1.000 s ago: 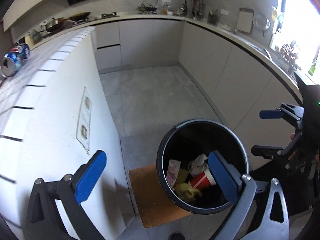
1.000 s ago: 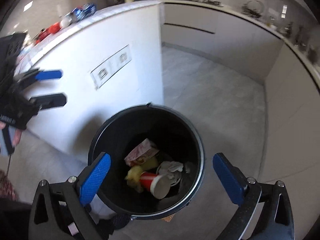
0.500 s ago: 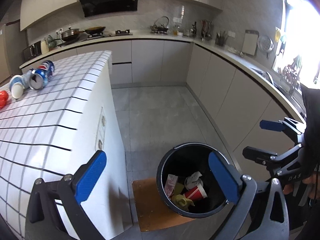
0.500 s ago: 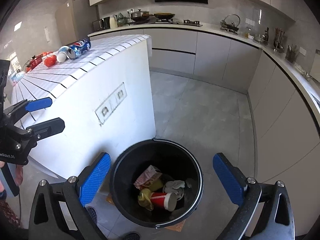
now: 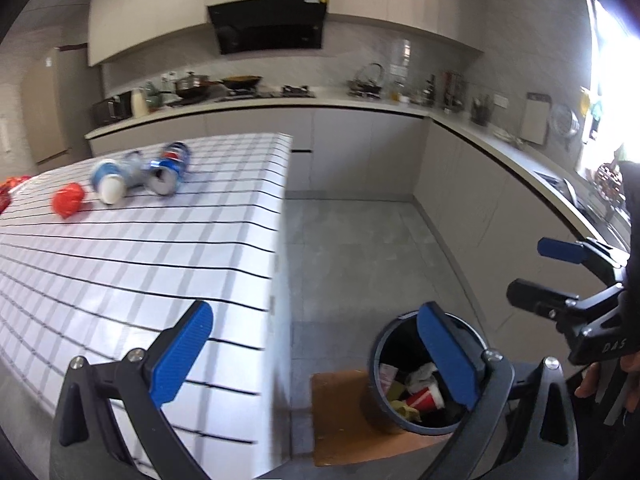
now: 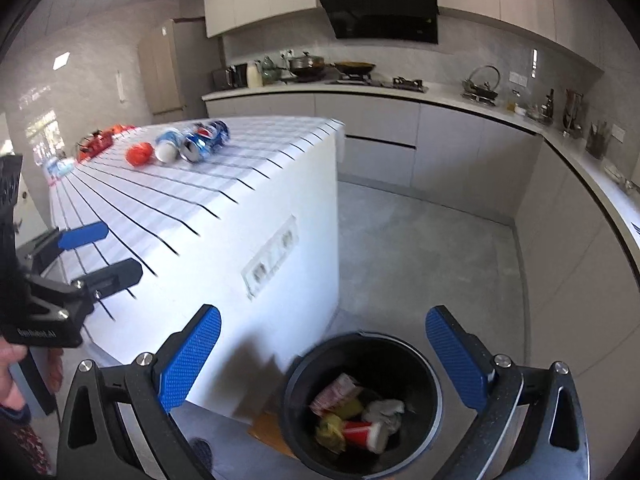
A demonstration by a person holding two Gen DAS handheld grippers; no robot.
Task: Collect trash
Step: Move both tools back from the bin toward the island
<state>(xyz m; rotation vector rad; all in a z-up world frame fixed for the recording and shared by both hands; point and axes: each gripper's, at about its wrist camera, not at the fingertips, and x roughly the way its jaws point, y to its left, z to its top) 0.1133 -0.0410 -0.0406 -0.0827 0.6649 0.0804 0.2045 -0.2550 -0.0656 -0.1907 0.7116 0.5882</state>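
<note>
A black trash bin (image 5: pixel 376 384) stands on the floor beside the white tiled island (image 5: pixel 132 264); it holds a red cup (image 6: pixel 362 431), crumpled paper and wrappers. On the island lie a blue Pepsi can (image 5: pixel 170 168), a blue-white cup (image 5: pixel 107 181) and a red crumpled wrapper (image 5: pixel 68 199); they also show in the right wrist view: can (image 6: pixel 204 142), wrapper (image 6: pixel 139 153). My left gripper (image 5: pixel 316 360) is open and empty, above the island's corner and the bin. My right gripper (image 6: pixel 320 364) is open and empty above the bin (image 6: pixel 362 404).
A brown board (image 5: pixel 340 420) lies under the bin. More red packets (image 6: pixel 96 145) lie farther back on the island. Wall sockets (image 6: pixel 272 256) sit on the island's side. Grey cabinets and a counter with pots run along the back and right.
Both grippers have risen and tilted up from the bin. The island top with the cans and wrapper has come into view. Both stay open.
</note>
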